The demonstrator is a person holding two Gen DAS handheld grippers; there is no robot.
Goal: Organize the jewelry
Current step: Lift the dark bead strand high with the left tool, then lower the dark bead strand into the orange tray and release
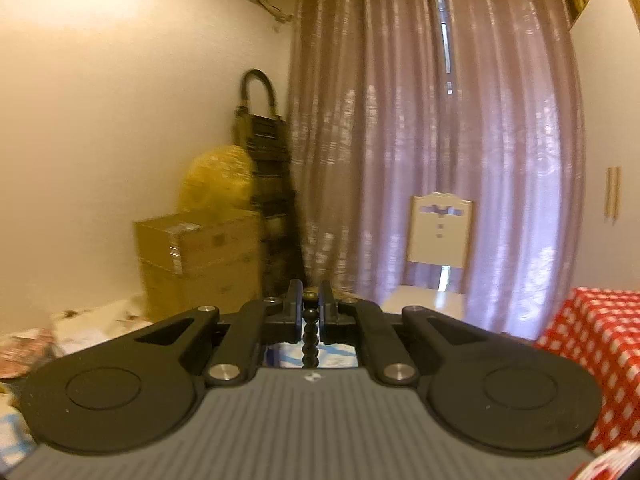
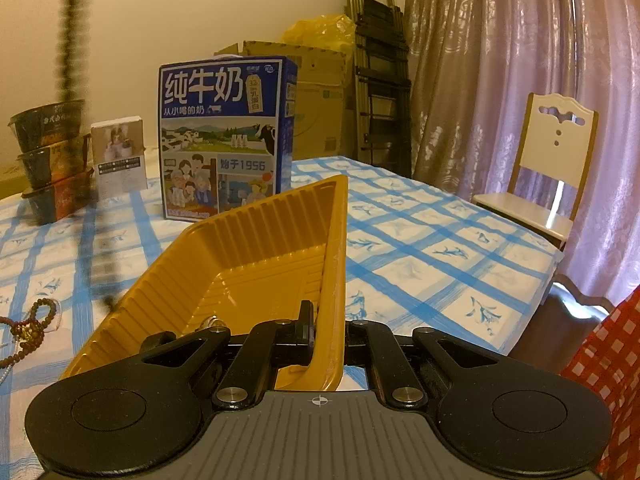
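Observation:
My left gripper (image 1: 310,308) is shut on a dark bead string (image 1: 310,338) that hangs down between its fingers, raised high and facing the curtain. The same dark bead string (image 2: 70,40) hangs blurred at the left of the right wrist view, its lower end near the tray's left rim. My right gripper (image 2: 326,322) is shut on the right rim of a ribbed yellow plastic tray (image 2: 256,264), tilted on the blue checked tablecloth (image 2: 420,248). A small silvery piece (image 2: 211,322) lies inside the tray. Brown bead strands (image 2: 30,328) lie on the cloth at the left.
A blue milk carton (image 2: 224,136) stands behind the tray, with a small white box (image 2: 118,156) and stacked dark bowls (image 2: 50,160) to its left. A white chair (image 2: 548,168), a folded ladder (image 2: 380,80), cardboard boxes (image 1: 200,256) and a curtain (image 1: 420,140) stand beyond the table.

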